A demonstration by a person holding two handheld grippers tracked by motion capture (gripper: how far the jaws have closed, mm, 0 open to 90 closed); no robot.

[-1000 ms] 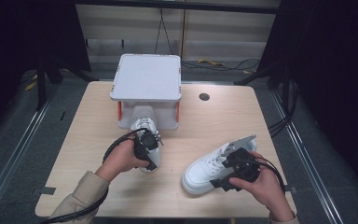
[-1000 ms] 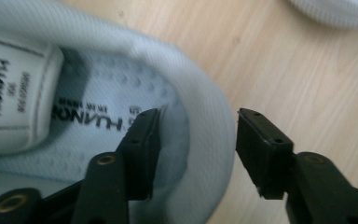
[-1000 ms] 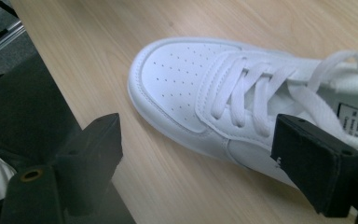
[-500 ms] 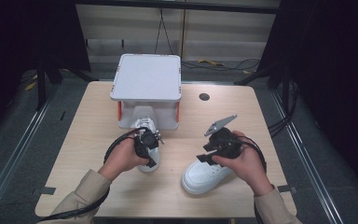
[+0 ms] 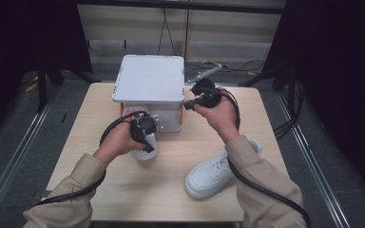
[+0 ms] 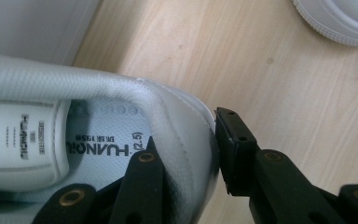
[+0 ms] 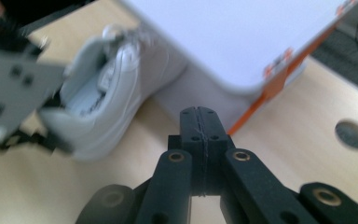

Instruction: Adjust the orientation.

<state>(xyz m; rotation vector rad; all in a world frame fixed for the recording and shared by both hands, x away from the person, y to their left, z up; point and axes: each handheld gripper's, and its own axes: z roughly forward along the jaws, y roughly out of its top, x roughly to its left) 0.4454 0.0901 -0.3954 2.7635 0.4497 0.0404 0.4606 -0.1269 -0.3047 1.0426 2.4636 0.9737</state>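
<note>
Shoes are going toward the lidded white storage box (image 5: 148, 90) at the far side of the table (image 5: 95, 171), as far as the layout suggests. Left gripper (image 6: 186, 154) is pinching the heel collar of one white sneaker (image 6: 98, 135), one jaw inside the opening over the insole print, the other outside against the heel; the jaws have just been opening a little, with the heel wall still between them. That sneaker (image 5: 145, 145) is sitting just in front of the box, toe toward it. Right gripper (image 7: 200, 140) is hovering empty, jaws pressed together after closing on nothing, beside the near right corner of the box, by the orange latch (image 7: 275, 79). Second sneaker (image 5: 218, 171) is lying loose on the table, well apart from the box, beneath the person's right forearm.

Notes for doing this step well:
- Lid is looking shut, so I am judging that the right gripper needs its jaws opened before catching the latch or the lid edge.
- Left grip is sitting shallow on a soft collar; seating it deeper before lifting should stop the shoe from swinging.
- Keeping the held sneaker clear of the box front while the lid is coming up seems wise.
</note>
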